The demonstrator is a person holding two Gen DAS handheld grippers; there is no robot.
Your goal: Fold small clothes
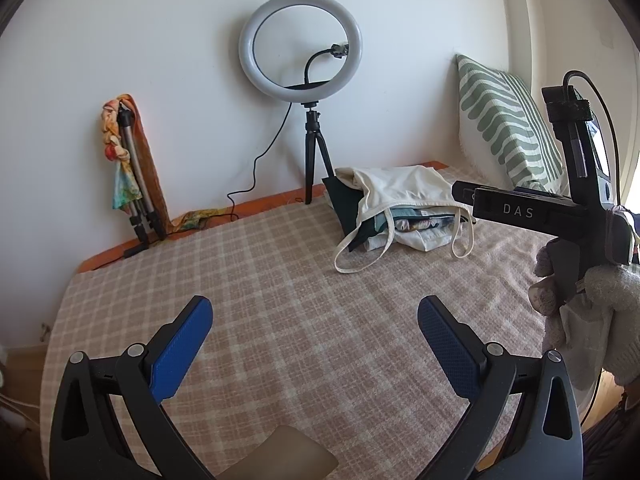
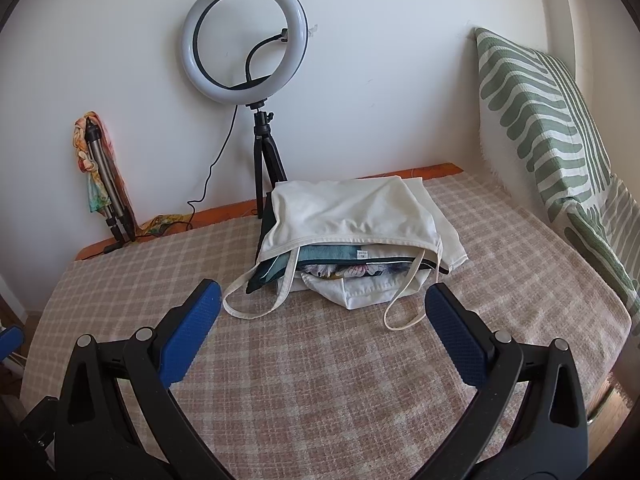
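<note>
Right gripper held low over checked blanket, jaws spread wide, nothing pinched. Left gripper likewise spread and empty, further back. Pile of small clothes lies at far side of bed, cream strappy top uppermost, straps trailing toward right gripper. Advised: top garment to be pinched by hem corners, not straps, lifted clear of pile, spread flat on bare blanket before folding.

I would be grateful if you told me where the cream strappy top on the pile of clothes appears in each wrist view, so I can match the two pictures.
Left wrist view: the cream top lies right of centre, beyond the open left gripper.
Right wrist view: the cream top sits near centre, just past the open right gripper.
Shared landmark: the ring light stands behind the pile, slightly left.
</note>
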